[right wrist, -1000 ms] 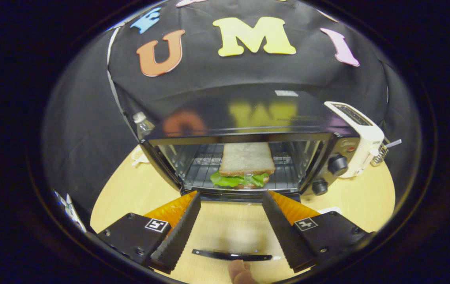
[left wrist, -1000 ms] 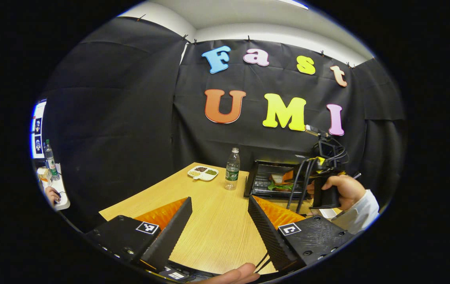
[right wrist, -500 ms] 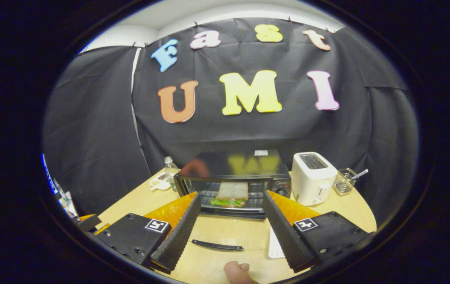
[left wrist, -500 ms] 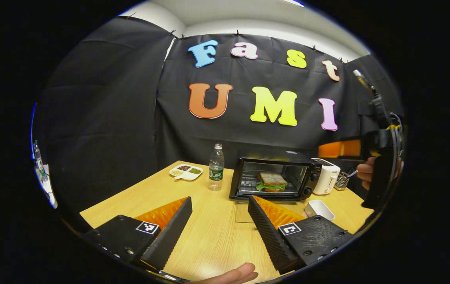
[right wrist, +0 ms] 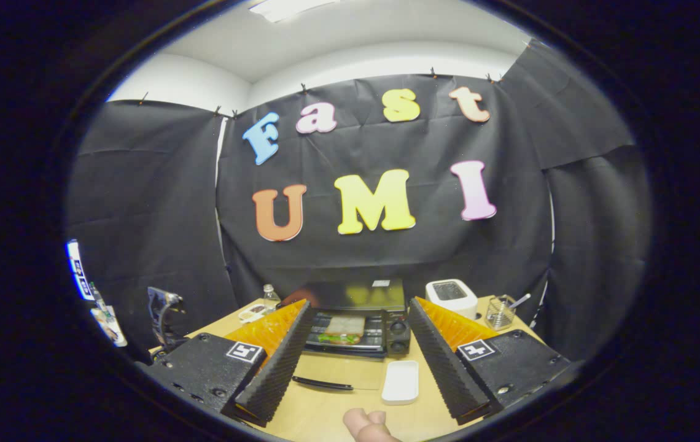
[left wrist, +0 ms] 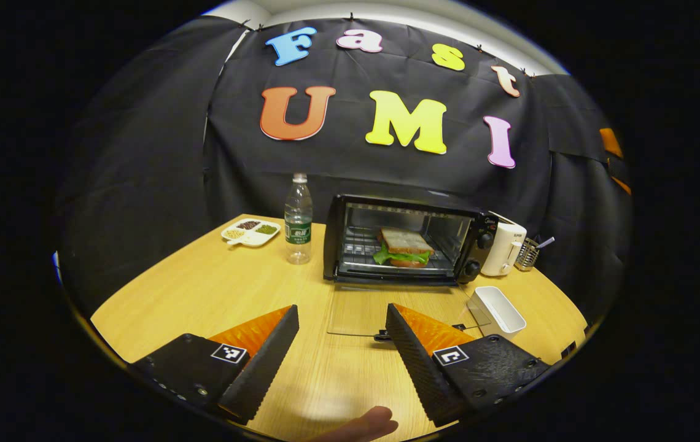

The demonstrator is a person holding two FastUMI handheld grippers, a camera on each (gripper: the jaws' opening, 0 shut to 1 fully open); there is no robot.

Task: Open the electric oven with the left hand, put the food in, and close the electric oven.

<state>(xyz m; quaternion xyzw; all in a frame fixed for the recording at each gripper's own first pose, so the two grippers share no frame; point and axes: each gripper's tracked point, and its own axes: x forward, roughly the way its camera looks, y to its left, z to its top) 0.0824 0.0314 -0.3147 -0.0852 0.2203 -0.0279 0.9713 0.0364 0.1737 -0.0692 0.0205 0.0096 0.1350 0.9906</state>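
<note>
- Left gripper view: the left gripper (left wrist: 341,344) hovers low over the near edge of the table (left wrist: 202,294), its fingers spread wide with nothing between them
- Just beyond its tips the glass door (left wrist: 387,310) of the electric oven (left wrist: 405,248) lies folded down flat, its dark handle (left wrist: 384,336) at the door's near edge, close to the gripper's right finger
- The step in hand looks like closing: the sandwich (left wrist: 404,247) already sits on the rack inside the open cavity, so what is left is to swing the door up
- To do it well, the left gripper would best come under or onto the handle near its middle and lift in an arc about the hinge at the oven's foot, pushing until the door seats
- A white tray (left wrist: 497,310) lies just beside the door's right edge; it could be nudged if the gripper drifts right
- Open table lies left of the door, with a water bottle (left wrist: 298,221) near the oven's left side and a divided dish (left wrist: 250,232) toward the far left corner
- A white toaster (left wrist: 505,248) stands close against the oven's right side, a small wire holder (left wrist: 528,253) behind it
- Right gripper view: the right gripper (right wrist: 356,362) is held well back from the oven, spread wide and empty, clear of the door's swing
</note>
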